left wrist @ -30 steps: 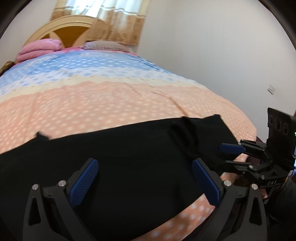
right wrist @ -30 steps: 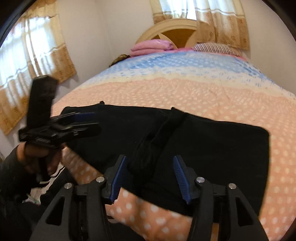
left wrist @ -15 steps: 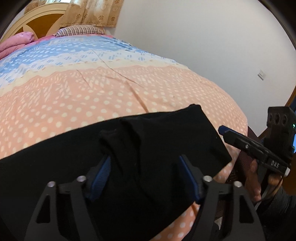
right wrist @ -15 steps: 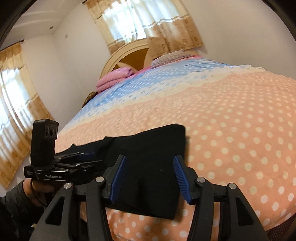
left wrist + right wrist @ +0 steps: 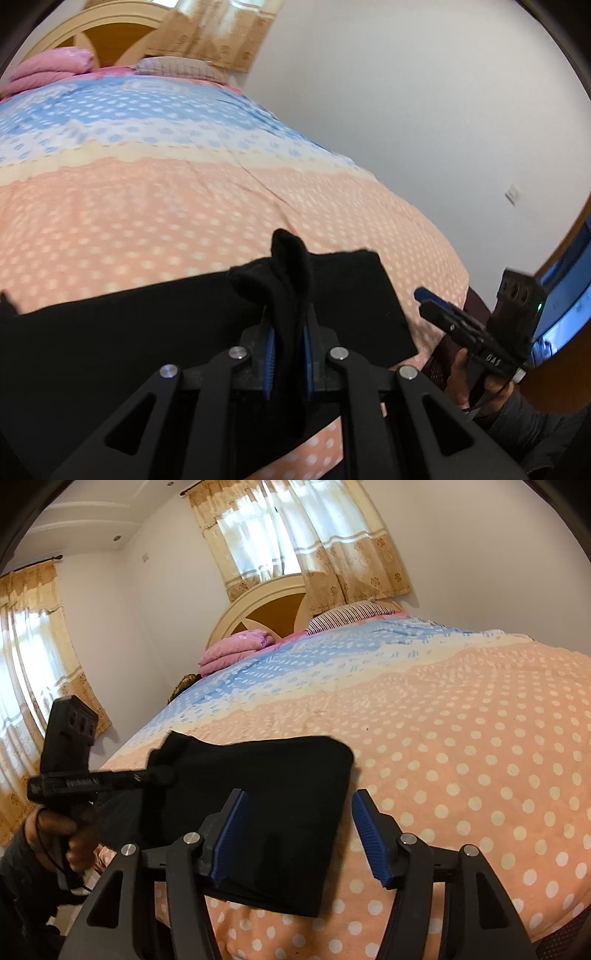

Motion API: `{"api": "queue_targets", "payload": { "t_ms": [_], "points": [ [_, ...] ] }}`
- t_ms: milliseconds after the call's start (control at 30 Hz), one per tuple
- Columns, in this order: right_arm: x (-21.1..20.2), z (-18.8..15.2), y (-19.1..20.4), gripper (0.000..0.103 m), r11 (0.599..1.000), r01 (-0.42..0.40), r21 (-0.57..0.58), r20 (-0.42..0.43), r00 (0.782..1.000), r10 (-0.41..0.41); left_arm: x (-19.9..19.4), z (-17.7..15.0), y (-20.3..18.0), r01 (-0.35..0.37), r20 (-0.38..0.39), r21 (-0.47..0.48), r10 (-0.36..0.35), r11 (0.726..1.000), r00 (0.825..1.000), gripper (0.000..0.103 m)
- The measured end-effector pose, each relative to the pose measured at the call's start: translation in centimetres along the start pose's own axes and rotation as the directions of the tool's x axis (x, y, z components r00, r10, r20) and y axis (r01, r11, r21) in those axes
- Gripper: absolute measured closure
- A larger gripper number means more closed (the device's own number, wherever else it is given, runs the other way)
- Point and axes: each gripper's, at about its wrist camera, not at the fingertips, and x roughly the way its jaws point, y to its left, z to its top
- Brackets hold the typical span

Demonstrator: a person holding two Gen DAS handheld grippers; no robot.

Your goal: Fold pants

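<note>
Black pants (image 5: 147, 332) lie across the near edge of the bed. My left gripper (image 5: 288, 332) is shut on a raised fold of the cloth, which stands up in a ridge between its blue pads. In the right wrist view the same gripper (image 5: 159, 775) pinches the pants (image 5: 266, 775) from the left. My right gripper (image 5: 299, 834) hovers over the right end of the pants; its jaws are opening, with the cloth's edge between them, and the pads are not pressing on it. The right gripper (image 5: 436, 306) also shows beside the bed's corner.
The bed (image 5: 461, 757) has a peach and blue dotted cover. Pink bedding (image 5: 236, 650) and a striped pillow (image 5: 351, 614) lie by the headboard. A white wall runs along the bed's right side, and a lit screen (image 5: 565, 295) stands past the corner. Curtained windows (image 5: 288, 539) are behind.
My left gripper went from wide open to shut on a fold of the pants and raised it. My right gripper shifted to the pants' right end and its jaws widened slightly.
</note>
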Motion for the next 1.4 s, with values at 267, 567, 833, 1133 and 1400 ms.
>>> {"api": "queue_targets", "payload": {
  "t_ms": [267, 567, 833, 1133, 1400],
  "points": [
    [0.5, -0.7, 1.4, 0.041, 0.998, -0.032, -0.050, -0.025, 0.999, 0.031, -1.1, -1.2, 5.0, -0.083, -0.051, -0.117, 0.078, 0.990, 0.996, 0.090],
    [0.8, -1.8, 4.6, 0.040, 0.972, -0.156, -0.175, -0.065, 0.987, 0.147, -0.5, -1.8, 6.2, -0.089, -0.049, -0.149, 0.082, 0.985, 0.995, 0.090],
    [2.7, -3.1, 5.5, 0.038, 0.961, -0.167, -0.219, -0.151, 0.979, 0.136, -1.4, -2.4, 7.6, -0.117, -0.039, -0.169, 0.112, 0.979, 0.993, 0.090],
    [2.2, -2.4, 6.5, 0.032, 0.957, -0.078, -0.278, -0.094, 0.994, 0.054, -1.3, -3.1, 7.4, -0.154, -0.028, -0.148, 0.151, 0.977, 0.988, 0.076],
    [7.5, 0.1, 6.9, 0.030, 0.971, -0.113, -0.209, -0.177, 0.981, 0.076, -1.2, -3.3, 6.3, -0.224, -0.005, -0.071, 0.224, 0.972, 0.974, 0.038]
  ]
}}
